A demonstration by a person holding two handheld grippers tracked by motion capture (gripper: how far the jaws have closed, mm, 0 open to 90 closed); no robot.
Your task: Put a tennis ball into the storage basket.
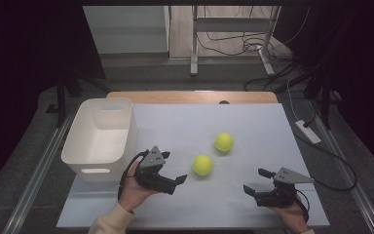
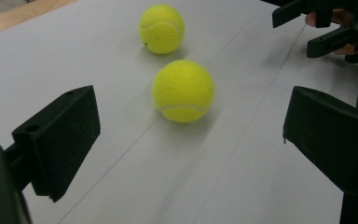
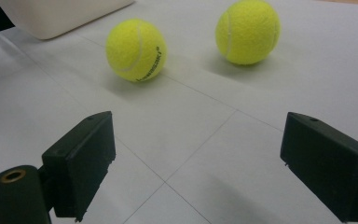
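Aiming its wide-open, empty jaws at the nearer tennis ball (image 2: 183,91), the left gripper (image 1: 173,181) sits low over the white mat (image 1: 253,122), just short of the ball and apart from it, so the gap between its pads looks set to take the ball's full width. That ball lies on the mat near its middle, with the farther tennis ball (image 1: 224,142) close beside it but not touching, which leaves room for a jaw to slip between them. The white bin (image 1: 102,139) stands at the mat's left edge, just beside the left hand, a likely drop point that favours this hand for the pick. The right gripper (image 1: 255,187) rests near the mat's front right, jaws spread wide and empty, well clear of both balls
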